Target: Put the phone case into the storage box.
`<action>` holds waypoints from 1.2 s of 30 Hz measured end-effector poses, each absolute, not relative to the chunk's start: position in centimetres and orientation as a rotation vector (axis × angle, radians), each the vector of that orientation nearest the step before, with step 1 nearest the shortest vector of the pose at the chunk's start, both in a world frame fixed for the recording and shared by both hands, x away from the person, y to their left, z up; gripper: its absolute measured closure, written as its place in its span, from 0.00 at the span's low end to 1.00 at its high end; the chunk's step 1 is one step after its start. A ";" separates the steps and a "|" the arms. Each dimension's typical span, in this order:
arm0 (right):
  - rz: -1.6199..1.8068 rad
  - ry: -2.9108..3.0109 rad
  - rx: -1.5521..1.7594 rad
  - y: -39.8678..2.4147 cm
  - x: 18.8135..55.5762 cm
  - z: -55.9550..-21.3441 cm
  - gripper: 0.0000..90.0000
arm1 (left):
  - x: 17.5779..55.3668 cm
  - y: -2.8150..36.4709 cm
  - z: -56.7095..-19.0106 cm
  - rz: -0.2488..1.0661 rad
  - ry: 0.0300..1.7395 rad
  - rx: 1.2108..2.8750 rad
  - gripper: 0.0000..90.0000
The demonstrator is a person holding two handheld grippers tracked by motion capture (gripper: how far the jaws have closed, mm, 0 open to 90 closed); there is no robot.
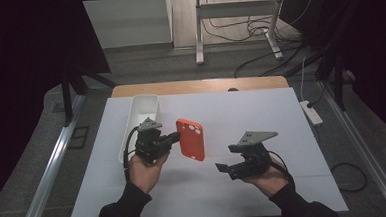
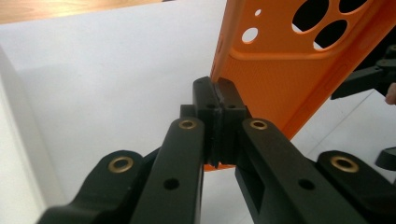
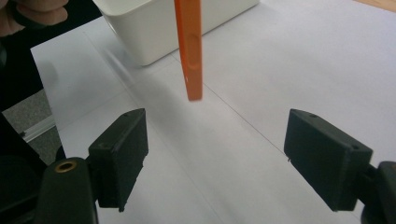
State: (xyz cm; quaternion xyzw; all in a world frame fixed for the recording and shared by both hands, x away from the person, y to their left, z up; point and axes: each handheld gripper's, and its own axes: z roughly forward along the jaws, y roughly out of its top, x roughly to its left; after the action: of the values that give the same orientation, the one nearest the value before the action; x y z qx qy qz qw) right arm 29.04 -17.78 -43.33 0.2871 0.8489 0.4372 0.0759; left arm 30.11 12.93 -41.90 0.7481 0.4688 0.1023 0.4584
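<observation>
Two black two-jaw grippers were at work, one in each hand, with one orange plastic phone case and one long white plastic bin on the single white sheet that covered the wooden table. Nearest the person, both dark sleeves were cut off by the bottom edge of the high view. The right gripper (image 1: 224, 168) stood with its jaws wide apart and nothing between them; its pads touched no object. In the right gripper view the orange plastic phone case (image 3: 190, 46) hung edge-on ahead of those jaws and clear of them, its upper part cut off by the top of the frame. The left gripper (image 1: 175, 137) was clamped on the case's long edge, holding it upright above the white sheet (image 1: 262, 135), its camera cut-outs uppermost. In the left gripper view the closed pads hid the pinched edge, and the case ran out of frame at the top right. Farther off, just beside the left hand, lay the long white plastic bin (image 1: 142, 111), its near end hidden behind that gripper.
</observation>
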 end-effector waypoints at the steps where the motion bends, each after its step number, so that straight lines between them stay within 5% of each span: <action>1: 1.311 2.545 0.863 -17.9 29.0 -43.3 0.23 | 30.2 13.1 -41.8 0.252 1.157 1.841 0.99; 36: 1.188 2.455 1.046 -24.8 28.1 -44.2 0.09 | 32.8 18.4 -39.9 0.283 1.224 1.807 0.99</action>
State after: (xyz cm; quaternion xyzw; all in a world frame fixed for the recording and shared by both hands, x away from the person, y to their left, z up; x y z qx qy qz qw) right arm 28.08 -24.75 -44.23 0.3560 0.8353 0.4043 0.1102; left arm 32.84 18.37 -39.91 0.7319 0.4957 0.1146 0.4533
